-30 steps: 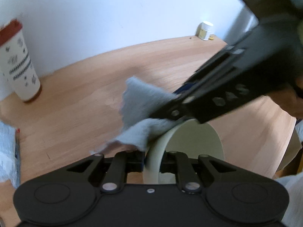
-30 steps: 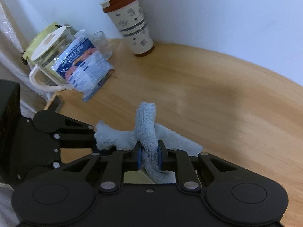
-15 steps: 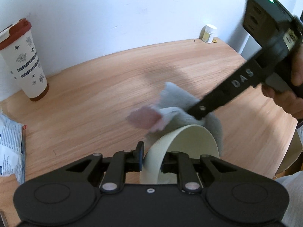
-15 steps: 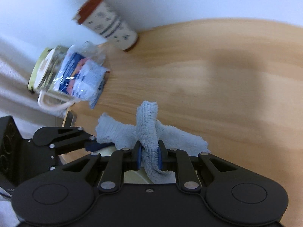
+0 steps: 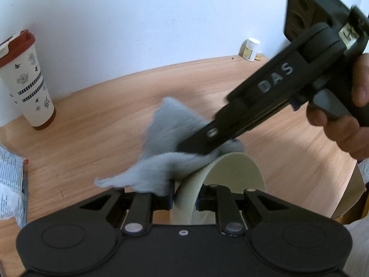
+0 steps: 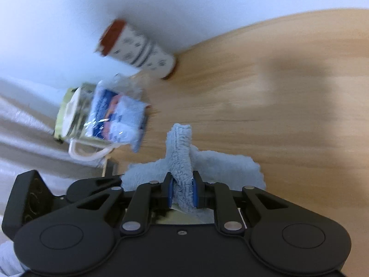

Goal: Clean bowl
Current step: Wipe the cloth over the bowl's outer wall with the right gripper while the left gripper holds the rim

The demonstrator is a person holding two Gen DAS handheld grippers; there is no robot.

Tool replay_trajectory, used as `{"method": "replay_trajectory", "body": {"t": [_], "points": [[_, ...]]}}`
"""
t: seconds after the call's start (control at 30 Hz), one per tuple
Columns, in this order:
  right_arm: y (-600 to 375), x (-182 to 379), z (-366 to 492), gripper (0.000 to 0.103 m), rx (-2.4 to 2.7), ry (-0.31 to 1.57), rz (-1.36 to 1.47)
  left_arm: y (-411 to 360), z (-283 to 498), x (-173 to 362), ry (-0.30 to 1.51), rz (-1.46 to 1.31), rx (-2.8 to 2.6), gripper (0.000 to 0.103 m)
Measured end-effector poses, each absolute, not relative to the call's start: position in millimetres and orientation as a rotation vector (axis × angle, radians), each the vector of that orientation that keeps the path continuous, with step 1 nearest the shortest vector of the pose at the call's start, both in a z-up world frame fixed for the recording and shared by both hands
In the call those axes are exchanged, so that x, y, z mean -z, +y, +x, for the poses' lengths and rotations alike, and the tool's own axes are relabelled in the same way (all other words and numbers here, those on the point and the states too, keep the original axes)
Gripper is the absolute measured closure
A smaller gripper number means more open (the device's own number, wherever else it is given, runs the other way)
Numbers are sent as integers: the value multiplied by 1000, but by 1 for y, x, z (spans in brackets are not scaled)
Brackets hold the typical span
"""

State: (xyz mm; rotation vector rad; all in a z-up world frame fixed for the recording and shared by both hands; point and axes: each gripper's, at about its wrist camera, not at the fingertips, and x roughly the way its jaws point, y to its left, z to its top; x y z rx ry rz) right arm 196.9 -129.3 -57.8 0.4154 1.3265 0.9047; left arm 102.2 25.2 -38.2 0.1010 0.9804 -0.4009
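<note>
My left gripper (image 5: pixel 185 199) is shut on the rim of a pale cream bowl (image 5: pixel 233 173), which it holds tilted on edge above the wooden table (image 5: pixel 92 143). My right gripper (image 6: pixel 182 192) is shut on a light blue-grey cloth (image 6: pixel 182 159). In the left wrist view the right gripper's black body (image 5: pixel 265 99) comes in from the upper right, held by a hand (image 5: pixel 346 127), and presses the cloth (image 5: pixel 166 150) over the bowl's upper rim. The cloth drapes over the rim to the left. A sliver of the bowl (image 6: pixel 184 217) shows under the cloth in the right wrist view.
A white tumbler with a brown lid (image 5: pixel 26 85) stands by the wall at the left. A plastic-wrapped packet (image 6: pixel 115 117) leans on a glass jug with a white handle (image 6: pixel 85 152). A small white jar (image 5: pixel 251 49) sits at the table's far edge.
The right gripper has rolled and swept the cloth along the bowl's rim towards the left. The left gripper and the bowl have stayed in place.
</note>
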Motion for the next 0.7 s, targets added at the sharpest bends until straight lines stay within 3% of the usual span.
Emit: {"method": "replay_trajectory", "body": {"t": [0.3,0.7], "points": [[-137,65,202,84,-873,1354,463,31,103,42,1005,66,380,87],[-198,115,180,84,-638,1470,641,35,105,46,1024,16,347,86]]}}
